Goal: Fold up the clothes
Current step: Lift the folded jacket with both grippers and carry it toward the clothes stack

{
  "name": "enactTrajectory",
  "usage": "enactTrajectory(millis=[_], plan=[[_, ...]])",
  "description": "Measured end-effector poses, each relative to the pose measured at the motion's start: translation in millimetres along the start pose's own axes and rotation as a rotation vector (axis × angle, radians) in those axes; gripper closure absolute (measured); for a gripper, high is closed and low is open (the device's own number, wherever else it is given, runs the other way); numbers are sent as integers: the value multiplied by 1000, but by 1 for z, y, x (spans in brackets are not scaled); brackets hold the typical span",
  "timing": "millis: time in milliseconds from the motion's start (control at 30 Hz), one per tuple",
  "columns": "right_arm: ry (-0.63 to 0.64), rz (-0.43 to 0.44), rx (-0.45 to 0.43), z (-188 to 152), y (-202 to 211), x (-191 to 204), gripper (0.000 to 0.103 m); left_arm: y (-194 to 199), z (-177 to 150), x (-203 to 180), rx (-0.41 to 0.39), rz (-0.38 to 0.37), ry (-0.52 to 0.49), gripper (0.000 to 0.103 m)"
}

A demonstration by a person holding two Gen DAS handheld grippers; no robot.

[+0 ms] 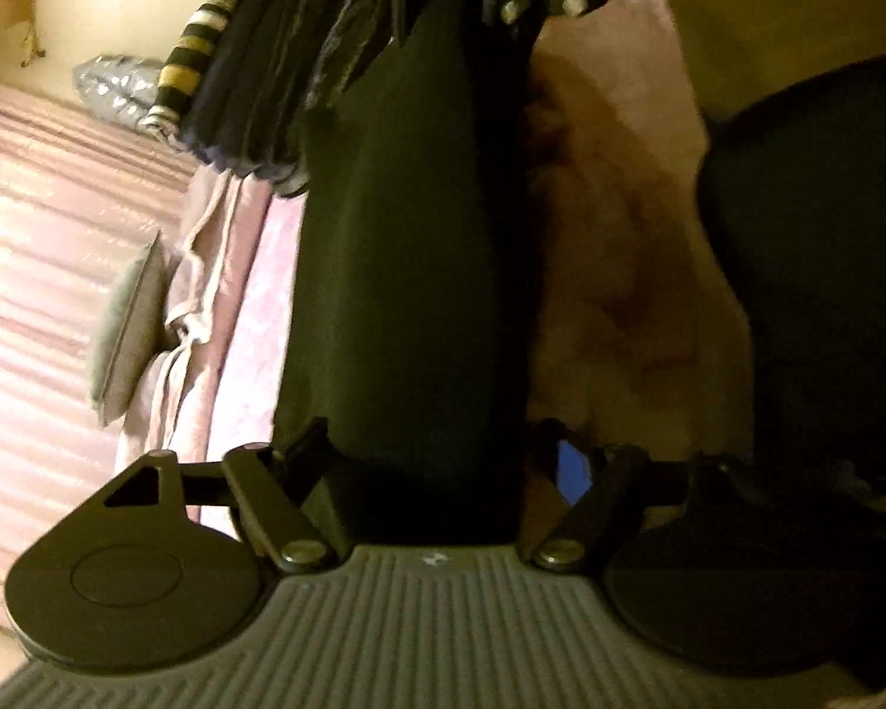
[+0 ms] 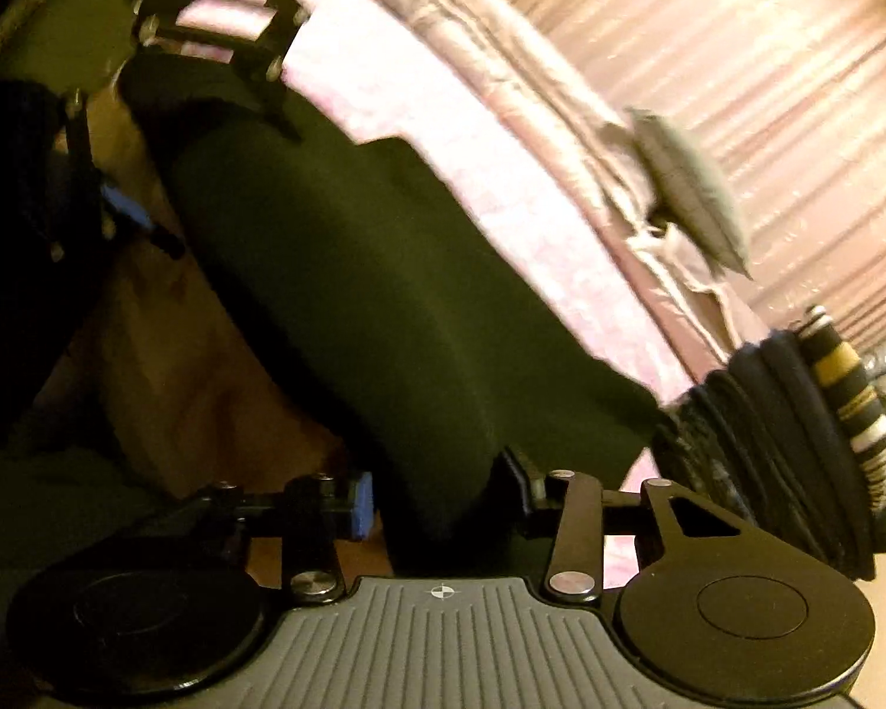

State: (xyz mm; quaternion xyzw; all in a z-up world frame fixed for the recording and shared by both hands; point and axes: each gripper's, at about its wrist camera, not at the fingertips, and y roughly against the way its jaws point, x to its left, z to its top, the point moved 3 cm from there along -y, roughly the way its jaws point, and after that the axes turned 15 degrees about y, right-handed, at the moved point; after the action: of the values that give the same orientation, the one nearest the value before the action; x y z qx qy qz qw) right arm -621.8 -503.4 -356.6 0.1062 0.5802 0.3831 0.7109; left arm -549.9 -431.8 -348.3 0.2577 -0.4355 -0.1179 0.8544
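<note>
Both grippers are clamping opposite ends of a long dark green fabric garment, left gripper and right gripper jaws pinched on it, stretching it above the pink satin bed; next likely calls for bringing ends together

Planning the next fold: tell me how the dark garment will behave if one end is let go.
Likely floppy: the dark garment spans between the left gripper and right gripper, so a released end should drop. Probably light and unbreakable; it looks like thin cloth.
</note>
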Motion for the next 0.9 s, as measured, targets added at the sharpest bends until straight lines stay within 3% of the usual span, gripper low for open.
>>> enactTrajectory(millis=[167,267,300,400,533,667,700,800,900], plan=[[22,-20,-4,2,4,17,58,-10,2,21,60,-94,82,55],[86,-86,-10,0,7,36,38,-8,2,43,59,-166,158,62],[111,-108,-17,0,7,41,27,-7,2,51,54,-189,192,63],[179,-150,-22,3,3,53,26,-2,4,76,38,-249,286,65],[228,-203,6,6,-18,48,26,3,6,91,12,-251,308,66],[294,-210,73,7,-41,39,38,6,5,76,-4,-205,242,65],[305,-200,85,6,-44,41,55,6,4,69,-9,-184,221,65],[310,-193,100,3,-43,45,66,5,-1,45,-23,-96,128,64],[267,-218,104,5,-36,44,69,6,-6,21,-18,-2,41,64]])
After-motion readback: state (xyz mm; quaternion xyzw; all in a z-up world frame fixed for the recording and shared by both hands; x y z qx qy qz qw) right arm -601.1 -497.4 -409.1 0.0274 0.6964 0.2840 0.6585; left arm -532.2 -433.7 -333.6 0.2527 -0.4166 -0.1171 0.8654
